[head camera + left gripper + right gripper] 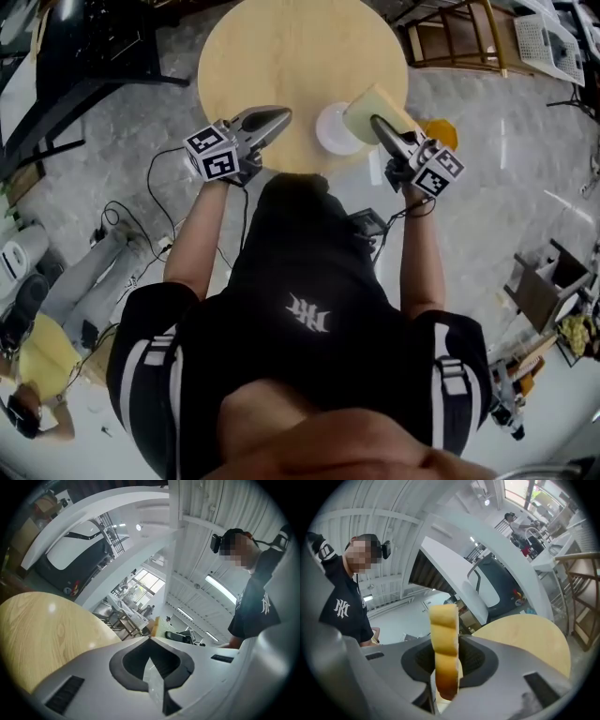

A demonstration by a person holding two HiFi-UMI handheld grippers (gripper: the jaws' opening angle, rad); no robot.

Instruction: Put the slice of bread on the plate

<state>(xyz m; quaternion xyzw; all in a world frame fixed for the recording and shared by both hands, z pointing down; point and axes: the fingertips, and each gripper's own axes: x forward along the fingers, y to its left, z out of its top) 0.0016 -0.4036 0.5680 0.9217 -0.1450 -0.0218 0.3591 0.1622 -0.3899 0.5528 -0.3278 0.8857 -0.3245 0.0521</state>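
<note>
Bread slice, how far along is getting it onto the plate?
Done: the right gripper is clamped on the bread slice, which looks lifted off the table. In hand: in the head view the slice hangs at the right edge of the plate, whose visible part is bare. Left: lower it onto the plate and let go. The left gripper is shut and empty.

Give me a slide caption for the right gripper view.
Right gripper clamps a slice of bread edge-on between its jaws, round wooden table beyond.
</note>
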